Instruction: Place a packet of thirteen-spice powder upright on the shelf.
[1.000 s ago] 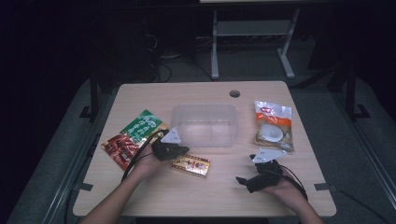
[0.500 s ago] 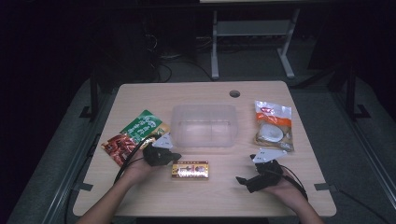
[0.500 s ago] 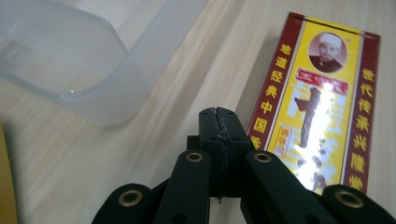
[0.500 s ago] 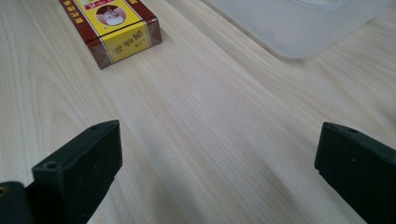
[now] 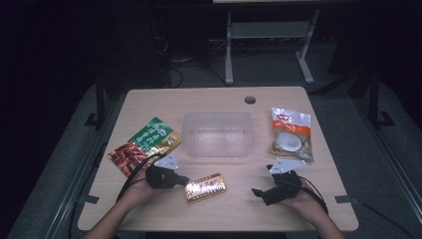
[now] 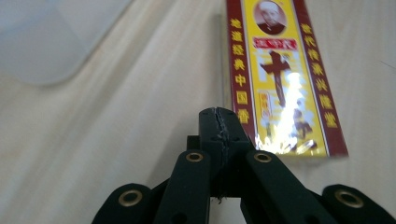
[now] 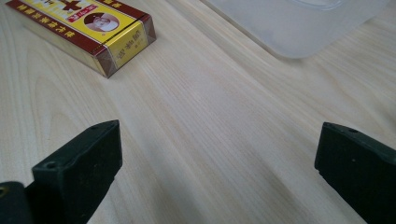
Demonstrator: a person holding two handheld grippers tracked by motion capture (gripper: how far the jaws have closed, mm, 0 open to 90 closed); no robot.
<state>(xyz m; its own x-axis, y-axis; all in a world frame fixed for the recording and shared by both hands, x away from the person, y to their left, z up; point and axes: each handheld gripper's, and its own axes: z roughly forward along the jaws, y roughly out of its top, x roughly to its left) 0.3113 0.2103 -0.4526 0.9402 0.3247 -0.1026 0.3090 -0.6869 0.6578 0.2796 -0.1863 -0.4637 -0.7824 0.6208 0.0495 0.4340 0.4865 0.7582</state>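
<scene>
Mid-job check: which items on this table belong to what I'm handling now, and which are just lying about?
In play:
- flat red-and-yellow printed box, by the left gripper, fingers shut
- clear plastic tub, probably
- right gripper, fingers open

Lying about:
- green-and-red snack bag
- clear orange-topped pouch

Looking like a dim lab or recording room: sitting on grey carpet, a lone wooden table (image 5: 149, 107), cables (image 5: 171, 69) trailing behind, metal stand (image 5: 268, 37) beyond.

A flat yellow-and-maroon box (image 5: 205, 187) lies before the clear tub (image 5: 217, 133).
</scene>
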